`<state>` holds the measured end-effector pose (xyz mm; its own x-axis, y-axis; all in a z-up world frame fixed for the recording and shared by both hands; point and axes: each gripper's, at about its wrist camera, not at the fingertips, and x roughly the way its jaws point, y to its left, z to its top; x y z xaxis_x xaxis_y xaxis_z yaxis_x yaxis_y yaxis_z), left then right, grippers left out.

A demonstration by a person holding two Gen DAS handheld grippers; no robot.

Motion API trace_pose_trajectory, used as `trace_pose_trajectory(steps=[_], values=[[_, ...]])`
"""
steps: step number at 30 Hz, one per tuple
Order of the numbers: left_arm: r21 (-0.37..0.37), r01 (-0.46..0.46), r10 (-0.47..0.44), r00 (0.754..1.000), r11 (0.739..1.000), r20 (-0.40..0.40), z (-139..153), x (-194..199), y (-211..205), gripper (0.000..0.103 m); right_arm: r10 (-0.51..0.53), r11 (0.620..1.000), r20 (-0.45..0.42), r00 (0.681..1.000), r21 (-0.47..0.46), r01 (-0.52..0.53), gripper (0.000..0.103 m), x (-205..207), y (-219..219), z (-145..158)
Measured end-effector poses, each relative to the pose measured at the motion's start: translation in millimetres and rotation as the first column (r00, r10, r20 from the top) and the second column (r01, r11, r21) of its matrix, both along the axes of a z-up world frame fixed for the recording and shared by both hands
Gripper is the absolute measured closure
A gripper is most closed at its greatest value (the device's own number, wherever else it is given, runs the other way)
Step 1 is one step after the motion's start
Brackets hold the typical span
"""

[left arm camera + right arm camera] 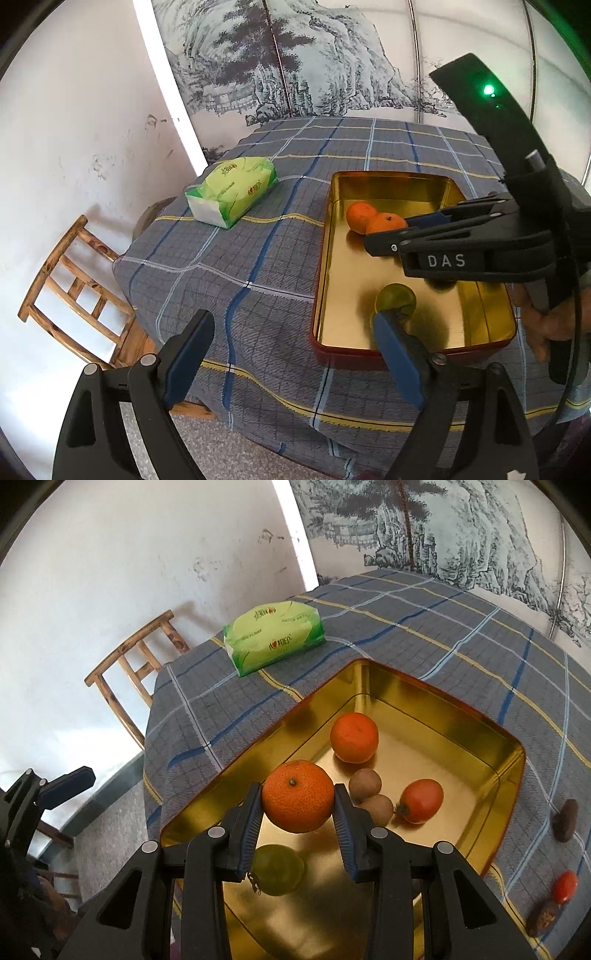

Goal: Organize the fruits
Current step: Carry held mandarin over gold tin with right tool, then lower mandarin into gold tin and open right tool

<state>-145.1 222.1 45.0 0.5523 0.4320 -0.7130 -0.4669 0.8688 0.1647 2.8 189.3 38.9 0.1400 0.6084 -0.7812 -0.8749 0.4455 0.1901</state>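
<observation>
checked tablecloth (258,258) mostly bare — right gripper (298,806) clamps orange (297,795) over tin (511,760); left gripper (291,354) wide, empty.

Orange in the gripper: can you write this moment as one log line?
right gripper: shut on orange, over gold tin | left gripper: open, nothing held | in tin: orange, green fruit

- Right tool (298,805) grips an orange (297,796) at centre frame, above the gold tin (436,705).
- Green fruit (277,868) lies below it.
- Tissue pack (275,642) sits on the tabletop (424,635), upper centre.
</observation>
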Motion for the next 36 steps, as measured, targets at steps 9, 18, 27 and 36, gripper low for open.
trace_pose_trajectory(steps=[9,18,27,36], values=[[-0.009,-0.006,0.006,1.0,1.0,-0.014,-5,0,4,0.017,0.004,0.999,-0.012,1.0,-0.05,-0.005,0.065,-2,15,-13],[-0.018,-0.013,0.013,1.0,1.0,-0.021,-9,0,7,0.017,0.007,0.997,-0.016,1.0,-0.076,-0.008,0.065,-2,21,-19],[-0.023,-0.014,0.014,1.0,1.0,-0.026,-12,-1,8,0.017,0.005,0.996,-0.019,1.0,-0.089,-0.007,0.064,-1,24,-21],[-0.026,-0.015,0.015,0.999,1.0,-0.03,-13,-1,8,0.017,0.007,0.996,-0.021,1.0,-0.087,-0.008,0.064,-1,24,-21]])
